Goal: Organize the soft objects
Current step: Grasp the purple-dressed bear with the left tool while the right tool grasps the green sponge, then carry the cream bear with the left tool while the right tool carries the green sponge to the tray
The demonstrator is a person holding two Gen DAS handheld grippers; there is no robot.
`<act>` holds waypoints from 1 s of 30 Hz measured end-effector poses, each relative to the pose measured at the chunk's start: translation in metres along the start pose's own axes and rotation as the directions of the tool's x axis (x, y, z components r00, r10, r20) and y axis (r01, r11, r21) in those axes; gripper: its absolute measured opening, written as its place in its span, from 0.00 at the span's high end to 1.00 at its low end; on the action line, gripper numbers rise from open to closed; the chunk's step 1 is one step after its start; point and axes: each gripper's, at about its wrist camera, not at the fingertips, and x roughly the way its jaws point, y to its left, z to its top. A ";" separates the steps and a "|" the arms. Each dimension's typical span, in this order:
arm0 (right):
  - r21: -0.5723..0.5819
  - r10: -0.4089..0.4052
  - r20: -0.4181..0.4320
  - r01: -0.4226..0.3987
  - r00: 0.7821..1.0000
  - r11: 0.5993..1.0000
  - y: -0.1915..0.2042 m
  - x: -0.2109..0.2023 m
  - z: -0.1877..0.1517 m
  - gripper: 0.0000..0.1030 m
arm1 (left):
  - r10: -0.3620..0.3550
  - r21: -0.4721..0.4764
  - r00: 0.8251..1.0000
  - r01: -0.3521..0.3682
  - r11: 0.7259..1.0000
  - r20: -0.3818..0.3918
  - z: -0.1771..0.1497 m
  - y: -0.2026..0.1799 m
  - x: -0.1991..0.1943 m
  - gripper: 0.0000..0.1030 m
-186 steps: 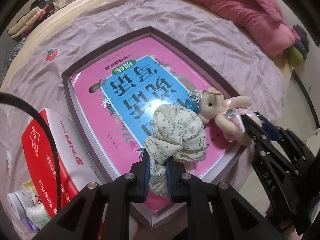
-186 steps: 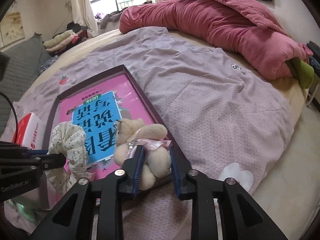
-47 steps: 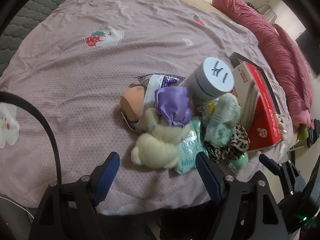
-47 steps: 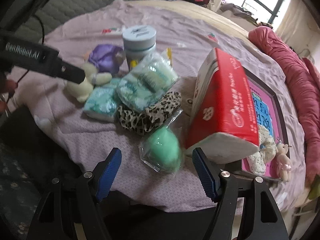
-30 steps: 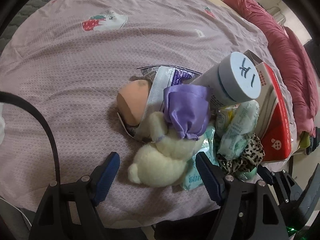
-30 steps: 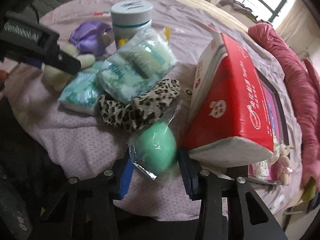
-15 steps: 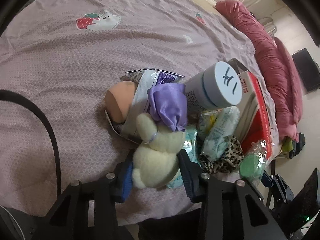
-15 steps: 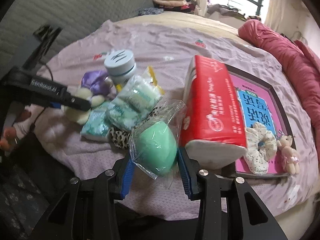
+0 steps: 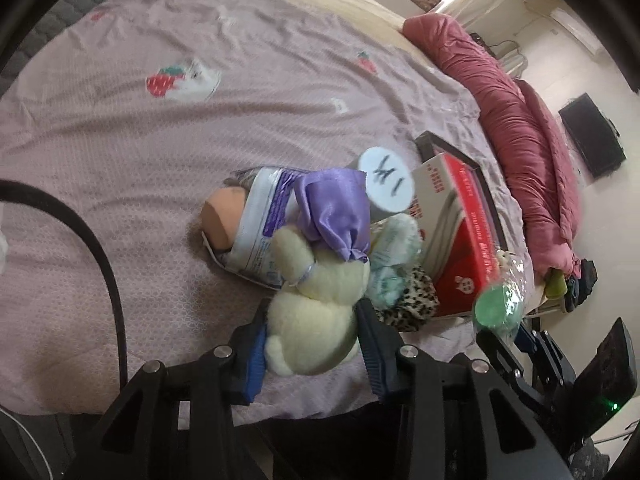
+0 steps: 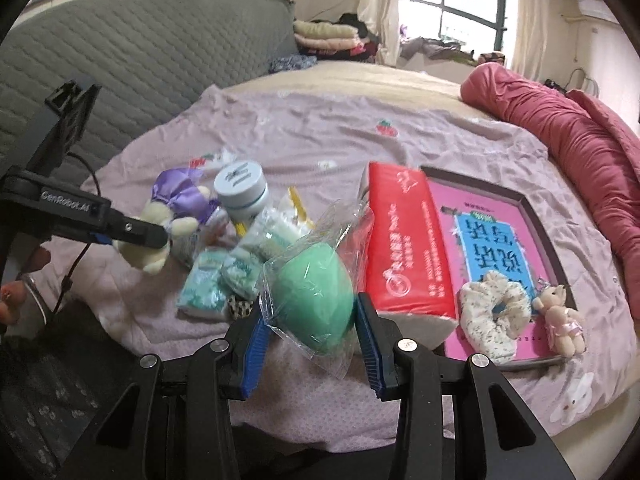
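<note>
Both pick-ups look done: the left gripper [image 9: 310, 344] is clamped on the cream plush rabbit [image 9: 316, 312]; the right gripper [image 10: 308, 340] pinches the bagged green sponge [image 10: 314, 294]. Next, I judge, each goes to the pink tray [image 10: 558, 276], beside the scrunchie [image 10: 494, 312]; jaws part only once there.

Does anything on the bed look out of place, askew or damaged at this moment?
Nothing looks damaged or spilled. The red tissue pack leans over the edge of the dark-framed pink tray, and the small packets lie in a loose heap beside the white round jar, which seems normal for mid-sorting.
</note>
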 end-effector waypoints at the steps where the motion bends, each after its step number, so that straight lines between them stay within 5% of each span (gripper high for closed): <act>1: 0.005 -0.001 0.008 0.001 1.000 1.000 0.000 -0.002 0.001 0.59 | 0.000 0.006 1.000 0.000 1.000 0.006 -0.001 -0.001 -0.005 0.60; 15: 0.072 -0.012 0.103 0.005 0.995 0.997 -0.014 -0.034 0.011 0.59 | -0.030 0.137 0.996 0.018 0.990 0.082 -0.002 -0.062 -0.048 0.65; 22: 0.106 0.004 0.081 -0.012 0.997 0.994 -0.019 -0.024 0.005 0.59 | 0.110 0.163 0.993 -0.114 0.980 0.033 -0.005 -0.047 0.011 0.68; 30: 0.106 0.011 0.068 -0.018 0.998 0.994 -0.019 -0.019 0.006 0.59 | 0.087 0.150 0.995 -0.092 0.984 0.038 -0.010 -0.039 0.013 0.70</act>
